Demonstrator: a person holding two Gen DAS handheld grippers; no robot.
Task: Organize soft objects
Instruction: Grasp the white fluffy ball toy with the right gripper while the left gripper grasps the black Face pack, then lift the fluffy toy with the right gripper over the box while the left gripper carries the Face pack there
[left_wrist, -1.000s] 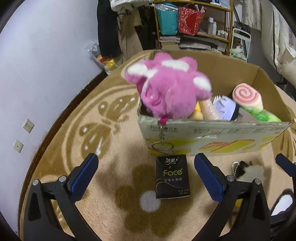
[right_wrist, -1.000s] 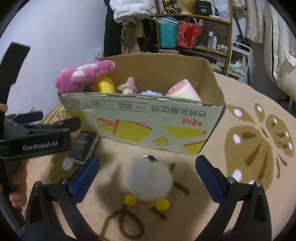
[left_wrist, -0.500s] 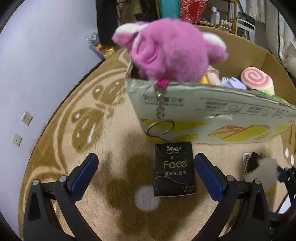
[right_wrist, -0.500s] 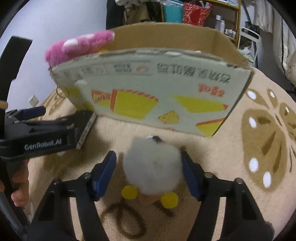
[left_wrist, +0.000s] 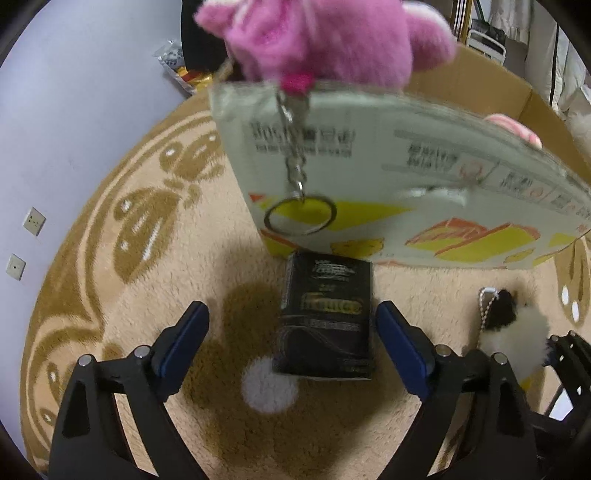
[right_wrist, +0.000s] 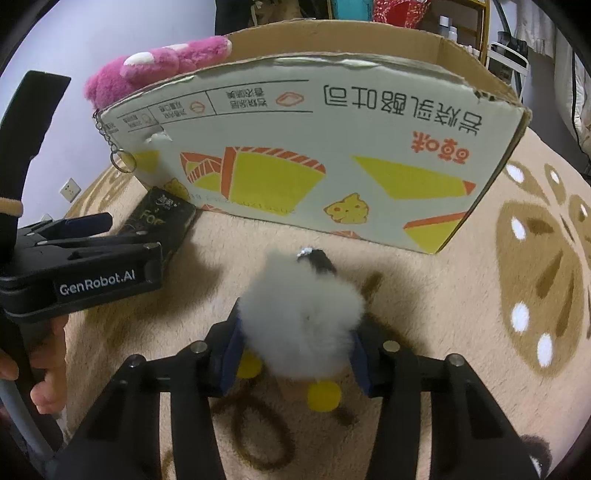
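Note:
A black tissue pack (left_wrist: 327, 317) lies on the rug against the cardboard box (left_wrist: 406, 166). My left gripper (left_wrist: 291, 332) straddles it, its jaws closing, and both blue pads stand clear of the pack's sides. A white fluffy toy (right_wrist: 303, 325) with yellow feet sits on the rug in front of the box (right_wrist: 332, 155). My right gripper (right_wrist: 295, 354) has it between its jaws, which are closing, and both pads press into the fur. The left gripper (right_wrist: 74, 258) also shows at the left of the right wrist view. A pink plush (left_wrist: 321, 37) lies over the box's corner.
A key ring (left_wrist: 301, 214) hangs on a chain from the pink plush down the box wall. The patterned beige rug (right_wrist: 517, 277) stretches to the right. A hand (right_wrist: 40, 387) holds the left gripper. A wall with sockets (left_wrist: 33, 221) runs along the left.
Both grippers have sunk toward the rug. The right jaws have closed from wide apart onto the white fluffy toy. The left jaws have narrowed a little around the black pack.

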